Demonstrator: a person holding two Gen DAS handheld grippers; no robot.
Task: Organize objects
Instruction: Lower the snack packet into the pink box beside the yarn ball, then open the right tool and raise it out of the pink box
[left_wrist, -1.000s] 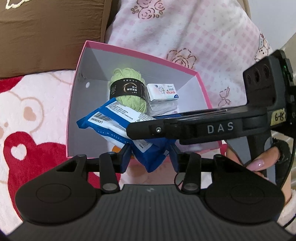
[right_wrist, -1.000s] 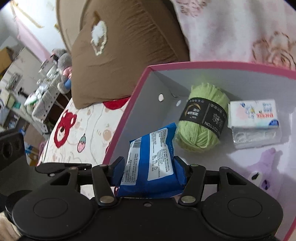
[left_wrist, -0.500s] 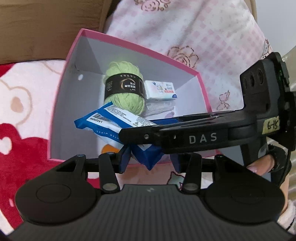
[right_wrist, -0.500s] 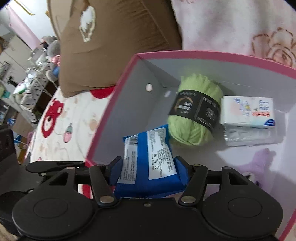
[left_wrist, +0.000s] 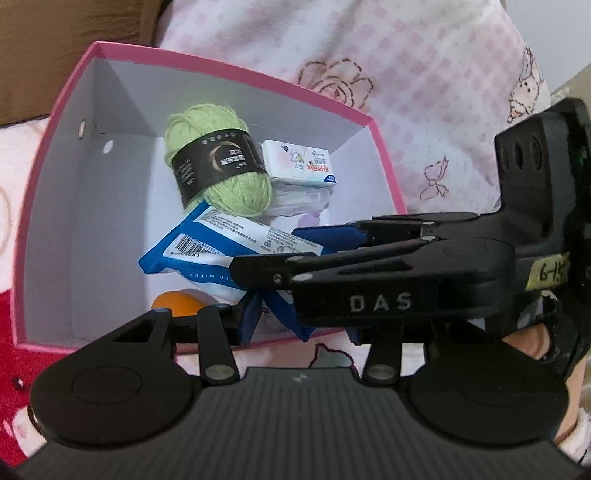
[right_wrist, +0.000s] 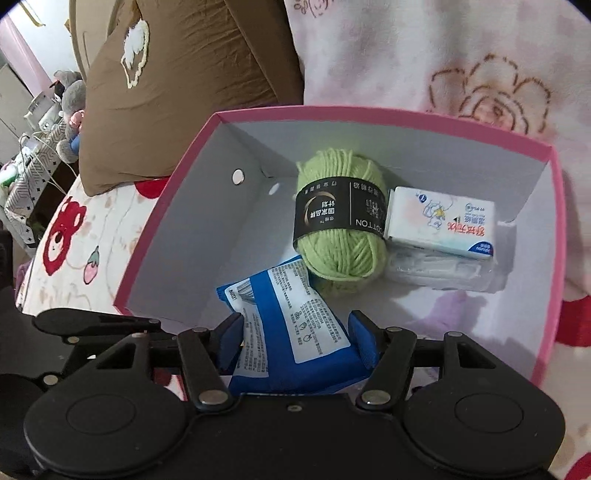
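A blue-and-white wipes packet (right_wrist: 291, 325) sits tilted between the right gripper's fingers (right_wrist: 364, 341) over a pink, white-lined box (right_wrist: 166, 206), green yarn (right_wrist: 341, 218) and a tissue pack (right_wrist: 441, 225) lying just beyond the fingertips.

— Can you read anything from where you stand?

— "DAS" in pale letters on the side of the right gripper (left_wrist: 295, 254). A yellow sticker (left_wrist: 550, 273) on its body has handwriting, maybe "6-15", though it's cut off.

— And in the box?

— The black band (right_wrist: 340, 214) round the green yarn says "COTTON". The blue wipes packet (left_wrist: 218, 251) shows "WIPES" upside down and a barcode. The tissue pack (right_wrist: 443, 225) has red Chinese characters, too small for me to read.
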